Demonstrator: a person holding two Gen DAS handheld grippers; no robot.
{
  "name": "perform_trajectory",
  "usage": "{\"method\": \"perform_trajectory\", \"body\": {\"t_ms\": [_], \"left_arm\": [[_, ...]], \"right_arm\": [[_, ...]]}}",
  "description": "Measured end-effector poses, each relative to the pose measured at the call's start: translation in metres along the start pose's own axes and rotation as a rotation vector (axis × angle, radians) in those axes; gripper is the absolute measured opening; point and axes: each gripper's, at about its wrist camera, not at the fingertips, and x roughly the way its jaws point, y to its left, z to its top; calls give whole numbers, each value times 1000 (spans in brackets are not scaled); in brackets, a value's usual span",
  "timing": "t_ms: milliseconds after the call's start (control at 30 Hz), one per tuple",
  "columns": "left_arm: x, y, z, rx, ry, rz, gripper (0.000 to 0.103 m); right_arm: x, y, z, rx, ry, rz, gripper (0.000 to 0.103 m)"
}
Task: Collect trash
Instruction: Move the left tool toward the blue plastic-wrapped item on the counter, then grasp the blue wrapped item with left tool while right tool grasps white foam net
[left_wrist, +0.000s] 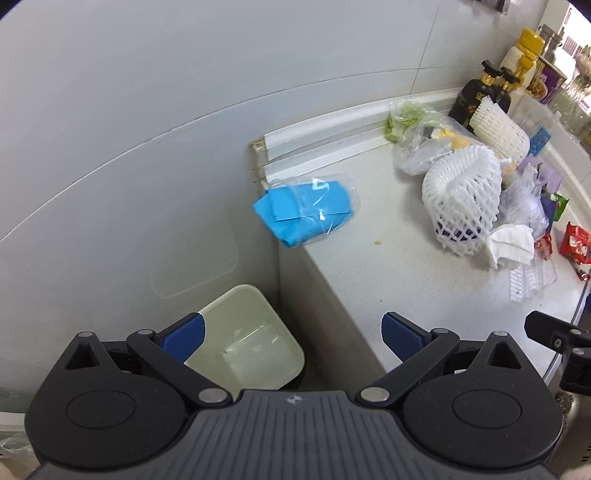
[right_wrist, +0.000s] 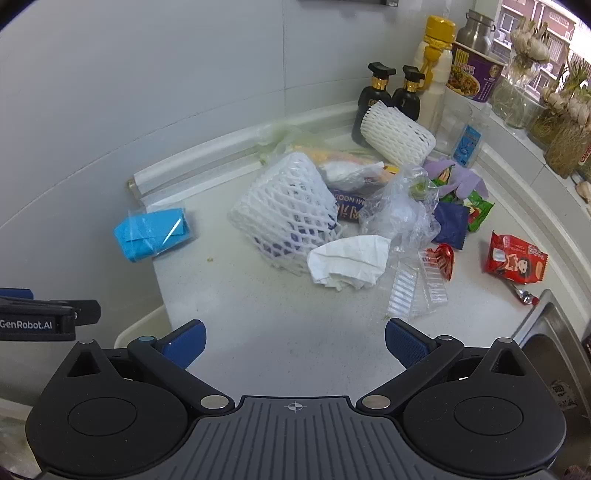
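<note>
Both of my grippers hang with fingers spread wide and nothing between them. Left gripper (left_wrist: 293, 334) sits over the counter's left end, half above the cream bin (left_wrist: 251, 336) on the floor below; the bin's mouth is open and faces up. Right gripper (right_wrist: 295, 341) hovers over bare countertop (right_wrist: 280, 317), with open room ahead of it up to the trash heap.

At mid distance, a crumpled white tissue (right_wrist: 349, 264) lies at the near edge of the heap, touching the white foam net (right_wrist: 286, 208), which lies on its side with its long axis running near-left to far-right and its open end toward the right. Right of the tissue lies a clear ribbed tray (right_wrist: 417, 286), then a red snack wrapper (right_wrist: 517, 258) on its own near the sink rim (right_wrist: 546, 314).

At far left, a blue packet in clear film (right_wrist: 153, 232) overhangs the counter's left edge, long axis left to right, well apart from the heap. Farthest back, a second foam sleeve (right_wrist: 397, 138) leans against two dark bottles (right_wrist: 373, 99) by the wall.
</note>
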Motion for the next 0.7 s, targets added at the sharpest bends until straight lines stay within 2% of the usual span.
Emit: {"method": "perform_trajectory", "body": {"t_ms": [333,467,567,700], "left_arm": [[25,-3,6,-7,-65,-8,101],[36,3,4,-46,-67,-68,99],[41,6,2,-54,-112,-106,99],[52,14,3,-80,-160,-133,99]], "right_arm": [[20,-25,1,11,-41,47,103],[26,-32,-1,-6,-76,79,103],[26,-32,-2,-40,-116,102,103],[25,-25,2,-124,-188,184,103]]}}
